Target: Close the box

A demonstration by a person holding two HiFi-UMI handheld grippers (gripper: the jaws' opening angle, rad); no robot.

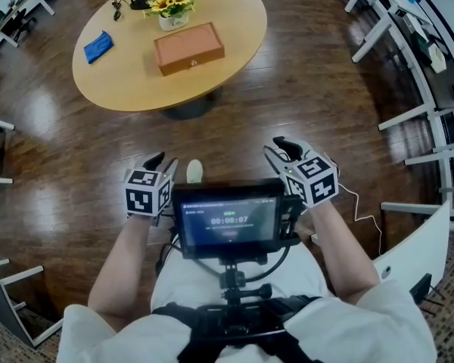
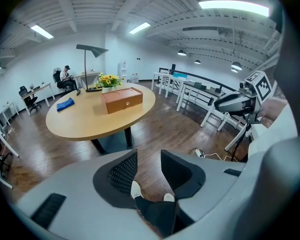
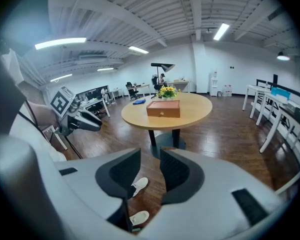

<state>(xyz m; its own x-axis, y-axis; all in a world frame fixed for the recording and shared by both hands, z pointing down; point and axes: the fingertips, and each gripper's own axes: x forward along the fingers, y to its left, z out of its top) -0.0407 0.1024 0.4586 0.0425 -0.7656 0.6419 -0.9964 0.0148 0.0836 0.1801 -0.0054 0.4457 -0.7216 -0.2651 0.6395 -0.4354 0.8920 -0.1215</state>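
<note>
A brown wooden box [image 1: 189, 48] lies on the round wooden table [image 1: 121, 78], well ahead of me, with its lid down flat and a small clasp on the front. Both gripper views show the box [image 2: 121, 99] [image 3: 163, 108] from a distance. My left gripper [image 1: 161, 160] and right gripper [image 1: 275, 147] are held near my waist, far short of the table. Both are open by a narrow gap, with only floor and shoes seen between the pads [image 2: 124, 171] [image 3: 126, 173].
On the table stand a pot of yellow flowers [image 1: 170, 6], a blue cloth [image 1: 97, 47] and a black lamp base [image 1: 140, 2]. A monitor rig [image 1: 231, 219] hangs at my chest. White desks [image 1: 408, 51] line the right side. Dark wood floor lies between me and the table.
</note>
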